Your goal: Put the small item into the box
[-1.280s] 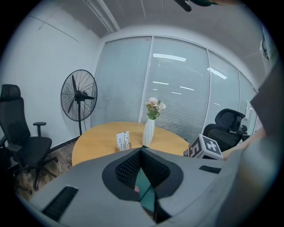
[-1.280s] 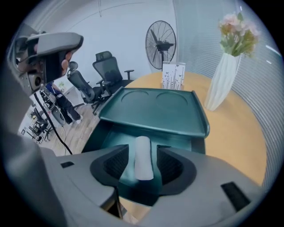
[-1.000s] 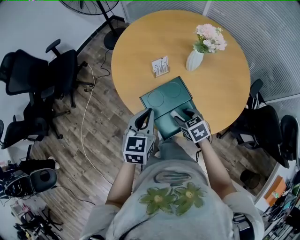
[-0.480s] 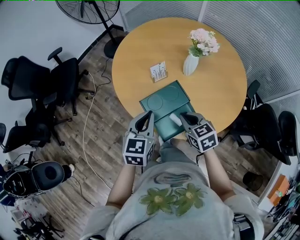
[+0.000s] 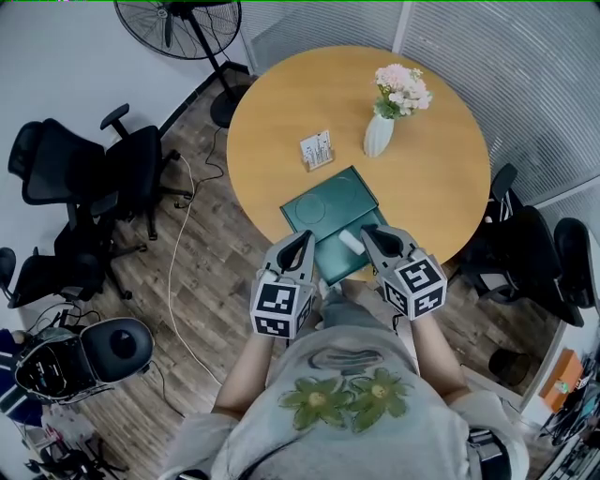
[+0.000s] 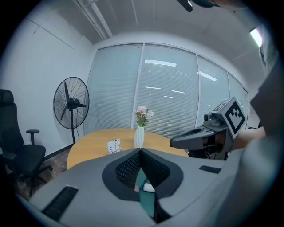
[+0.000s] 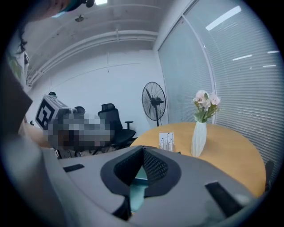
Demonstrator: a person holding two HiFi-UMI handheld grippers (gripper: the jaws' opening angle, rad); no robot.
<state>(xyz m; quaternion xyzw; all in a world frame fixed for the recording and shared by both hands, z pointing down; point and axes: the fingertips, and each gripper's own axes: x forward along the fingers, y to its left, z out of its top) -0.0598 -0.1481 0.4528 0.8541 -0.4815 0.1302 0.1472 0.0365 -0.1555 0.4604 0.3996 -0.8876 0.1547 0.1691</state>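
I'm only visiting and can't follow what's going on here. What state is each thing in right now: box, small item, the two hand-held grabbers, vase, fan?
Box: open, lid lying flat behind it.
Small white item: lying inside the box.
Left gripper: fingers closed, holding nothing.
Right gripper: fingers closed, holding nothing.
Vase: upright on the table, holding flowers.
Fan: blades look still.

White vase (image 5: 379, 136) with pink flowers (image 5: 401, 89), small card stand (image 5: 319, 150) on round table (image 5: 441, 178); fan (image 5: 178, 14), black chairs (image 5: 103, 169) nearby.
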